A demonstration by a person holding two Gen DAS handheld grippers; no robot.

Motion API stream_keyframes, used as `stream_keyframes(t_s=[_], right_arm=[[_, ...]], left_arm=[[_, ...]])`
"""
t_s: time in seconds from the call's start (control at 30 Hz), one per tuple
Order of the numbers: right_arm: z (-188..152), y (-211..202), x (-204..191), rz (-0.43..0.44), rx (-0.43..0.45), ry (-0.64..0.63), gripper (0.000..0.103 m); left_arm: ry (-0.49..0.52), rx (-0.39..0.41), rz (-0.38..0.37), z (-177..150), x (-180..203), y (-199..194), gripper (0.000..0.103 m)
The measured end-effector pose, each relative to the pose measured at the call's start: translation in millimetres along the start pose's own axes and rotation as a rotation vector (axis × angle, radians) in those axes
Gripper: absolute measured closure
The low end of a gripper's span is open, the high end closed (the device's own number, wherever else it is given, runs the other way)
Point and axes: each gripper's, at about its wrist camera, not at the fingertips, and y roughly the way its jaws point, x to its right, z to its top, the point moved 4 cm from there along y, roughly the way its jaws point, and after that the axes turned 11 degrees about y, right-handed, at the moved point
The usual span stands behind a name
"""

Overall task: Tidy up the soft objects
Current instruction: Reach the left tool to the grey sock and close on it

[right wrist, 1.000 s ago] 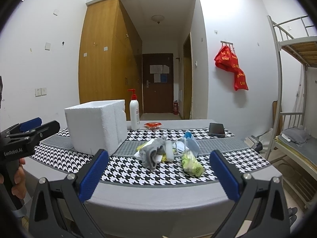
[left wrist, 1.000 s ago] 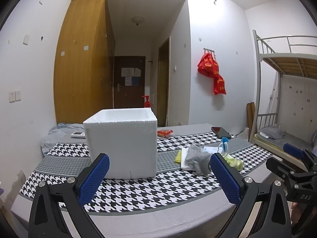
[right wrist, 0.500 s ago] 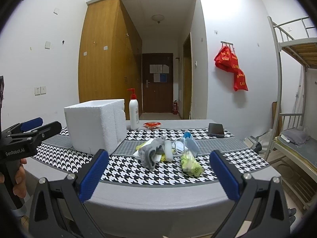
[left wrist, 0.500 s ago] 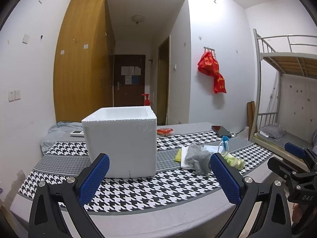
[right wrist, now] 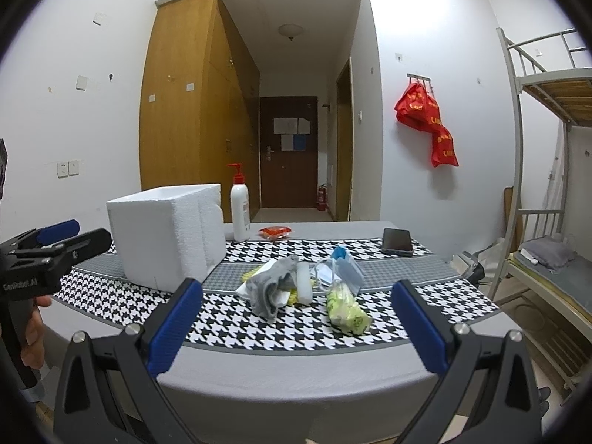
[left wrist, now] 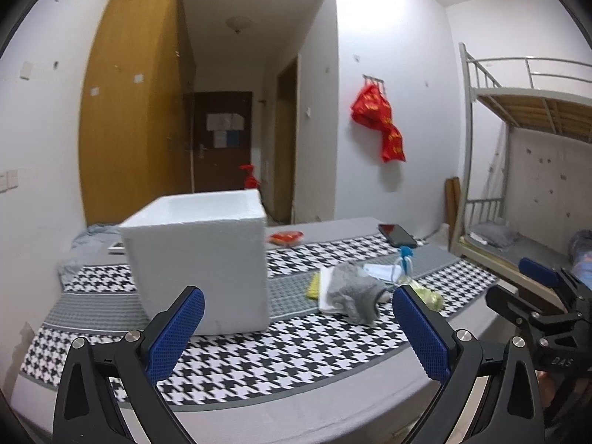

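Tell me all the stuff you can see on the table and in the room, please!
foam box: 1, white, left on the table, open top
pump bottle: 1, white with red pump, behind the box
snack packet: 1, red, far side of the table
phone: 1, dark, far right of the table
sock: 1, grey, middle pile
face masks: count unclear, white and blue, in the pile
green packet: 1, near front of the pile
table runner: 1, black-and-white houndstooth
red bags: count unclear, hanging on the wall
bunk bed: 1, metal, right
wardrobe: 1, wooden, left
left gripper: 1, blue pads, open
right gripper: 1, blue pads, open
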Motion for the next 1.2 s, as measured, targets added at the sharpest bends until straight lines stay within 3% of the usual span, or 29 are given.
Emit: stream_keyframes(t_s=[0.67, 0.9, 1.2], right_arm=[[-12.1, 59.4, 42.3, -0.082, -0.108, 0.022, 0.000], [-16.7, 78.2, 59.8, -0.111, -0.135, 0.046, 0.000], [-19.8, 91.8, 78.2, -0.133, -0.152, 0.077, 0.000]], left_arm=[[0.089, -0.136, -0.120, 4.3, 38.4, 83.9, 0.001], [0.172, -0.202, -0.167, 4.7, 63.0, 116.0, 0.001], [0.216, -0.285, -0.162, -1.2, 74.0, 157.5, 0.003]])
